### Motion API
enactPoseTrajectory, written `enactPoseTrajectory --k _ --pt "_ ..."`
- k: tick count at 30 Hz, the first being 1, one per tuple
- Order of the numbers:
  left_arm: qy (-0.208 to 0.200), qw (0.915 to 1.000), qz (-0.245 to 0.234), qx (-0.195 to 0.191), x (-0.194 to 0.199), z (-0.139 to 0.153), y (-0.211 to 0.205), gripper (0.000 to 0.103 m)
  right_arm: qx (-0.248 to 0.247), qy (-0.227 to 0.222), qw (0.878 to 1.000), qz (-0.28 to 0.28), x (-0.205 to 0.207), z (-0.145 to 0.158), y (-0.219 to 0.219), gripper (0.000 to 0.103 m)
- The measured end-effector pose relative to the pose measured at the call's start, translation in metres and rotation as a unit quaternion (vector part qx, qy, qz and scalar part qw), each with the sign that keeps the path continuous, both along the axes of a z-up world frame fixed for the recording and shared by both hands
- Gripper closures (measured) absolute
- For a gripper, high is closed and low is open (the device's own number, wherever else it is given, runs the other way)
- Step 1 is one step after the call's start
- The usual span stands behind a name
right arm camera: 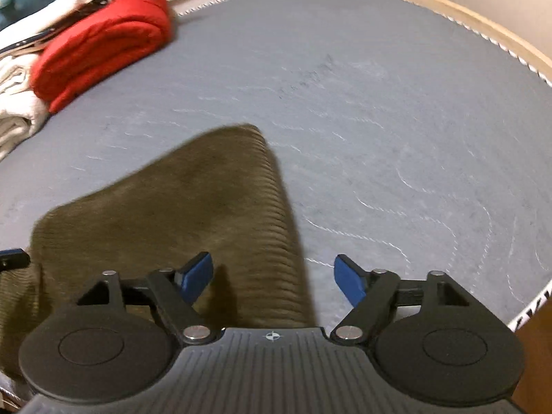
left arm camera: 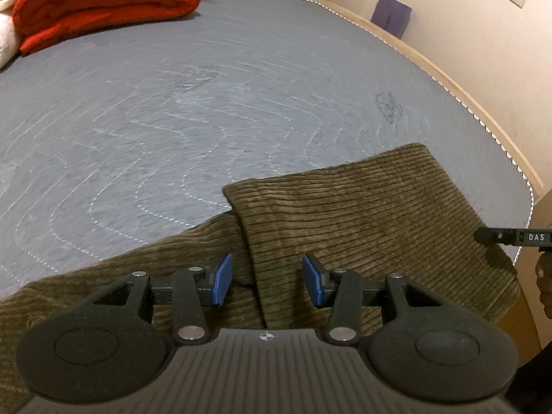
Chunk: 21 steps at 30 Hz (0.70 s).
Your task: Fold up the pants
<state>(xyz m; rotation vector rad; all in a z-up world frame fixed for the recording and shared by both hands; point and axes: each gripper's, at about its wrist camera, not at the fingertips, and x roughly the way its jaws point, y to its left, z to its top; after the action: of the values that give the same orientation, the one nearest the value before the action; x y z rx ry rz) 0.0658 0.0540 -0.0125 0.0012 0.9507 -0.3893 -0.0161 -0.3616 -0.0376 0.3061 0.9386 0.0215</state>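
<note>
Left tongs (left arm camera: 267, 281) hang part-open over the pants (left arm camera: 362, 220), gripping nothing, pads astride a fold edge. Right tongs (right arm camera: 274, 281) are spread wide, released, straddling the pants' right edge; contact unclear through blur. Pants lie folded on the bed (left arm camera: 207, 103), near edge. Judgement: thick corduroy, soft, floppy, moderately heavy, not slippery; pinch at corners or the doubled edge. Red blanket (left arm camera: 103, 0) well beyond.

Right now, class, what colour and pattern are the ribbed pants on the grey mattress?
Olive-brown corduroy pants with fine ribs, clearest in the left wrist view.
</note>
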Motion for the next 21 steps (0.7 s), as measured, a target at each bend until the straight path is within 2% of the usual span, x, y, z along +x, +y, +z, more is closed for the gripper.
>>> enactPoseTrajectory --k 6,11,13,14,19,20,21 --pt "-0.001 0.9999 -0.004 0.012 0.005 -0.005 -0.013 0.053 0.063 0.044 0.997 0.02 -0.008 -0.02 -0.011 0.018" --pt "-0.004 0.9999 -0.001 0.017 0.008 -0.009 -0.017 0.053 0.07 0.042 0.996 0.029 -0.009 -0.024 -0.008 0.018" --pt "-0.006 0.9998 0.0 0.017 0.008 -0.008 -0.017 0.053 0.082 0.041 0.995 0.035 -0.009 -0.024 -0.008 0.031" --pt "-0.006 0.9998 0.001 0.017 0.008 -0.008 -0.016 0.053 0.096 0.042 0.994 0.038 -0.01 -0.024 -0.009 0.046" --pt "-0.015 0.9997 0.005 0.015 0.008 -0.003 -0.015 0.053 0.092 0.021 0.994 0.049 -0.017 -0.011 -0.002 0.066" --pt "-0.021 0.9996 0.008 0.015 0.007 0.0 -0.015 0.051 0.094 0.014 0.994 0.05 -0.018 -0.009 0.0 0.071" --pt "-0.03 0.9994 0.013 0.013 0.006 0.003 -0.015 0.042 0.091 0.004 0.994 0.054 -0.021 -0.005 0.003 0.075"
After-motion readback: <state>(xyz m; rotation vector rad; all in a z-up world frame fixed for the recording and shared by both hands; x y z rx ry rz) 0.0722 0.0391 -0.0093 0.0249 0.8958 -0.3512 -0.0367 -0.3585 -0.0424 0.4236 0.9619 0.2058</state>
